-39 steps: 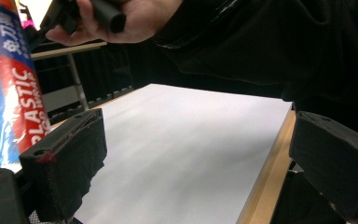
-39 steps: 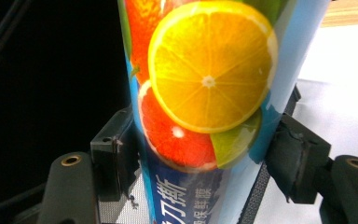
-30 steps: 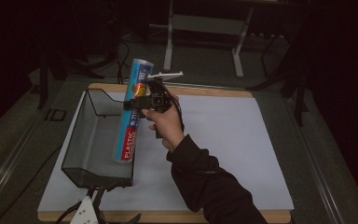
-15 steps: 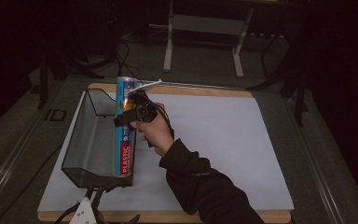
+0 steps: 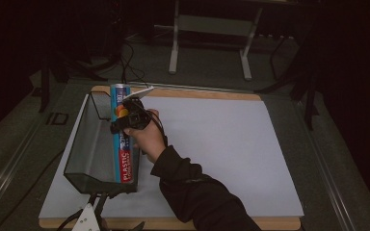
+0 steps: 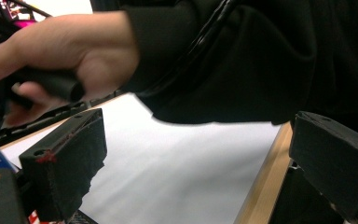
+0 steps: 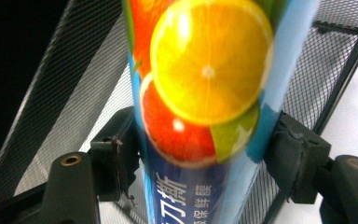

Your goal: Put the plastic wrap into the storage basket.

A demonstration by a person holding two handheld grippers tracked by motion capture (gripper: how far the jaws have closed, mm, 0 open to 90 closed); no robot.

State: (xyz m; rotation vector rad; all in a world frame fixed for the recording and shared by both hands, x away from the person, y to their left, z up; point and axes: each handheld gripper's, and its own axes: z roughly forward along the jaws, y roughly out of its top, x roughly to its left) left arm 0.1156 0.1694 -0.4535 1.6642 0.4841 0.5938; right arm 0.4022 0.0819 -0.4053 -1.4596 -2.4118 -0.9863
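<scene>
The right gripper [image 5: 131, 117] is clamped on a long blue roll of plastic wrap [image 5: 123, 139]; in the right gripper view both black pads [image 7: 119, 151] press against opposite sides of the roll [image 7: 205, 93], just below the printed orange and lemon slices. The person's right hand [image 5: 147, 134] grips the tool from the near right side, with a dark sleeve [image 5: 197, 192] running down to the near edge of the high view. The roll lies lengthwise, near to far, along the right-hand wall of a black wire-mesh tray [image 5: 89, 144]; its near end sits low by the tray's near right corner, while its far end rises above the tray's far rim. Whether the roll rests on the tray floor or on the wall's top edge cannot be told. The tray stands at the left side of a white mat [image 5: 221, 154], which covers a wooden board [image 5: 207, 94] on the table. The left gripper [image 5: 94, 219] sits at the near edge, just in front of the tray; in the left gripper view its two black jaws stand spread well apart with nothing between them, above the white mat [image 6: 168, 168] and the board's edge [image 6: 261, 182], and the right hand [image 6: 70, 56] shows beyond them.
</scene>
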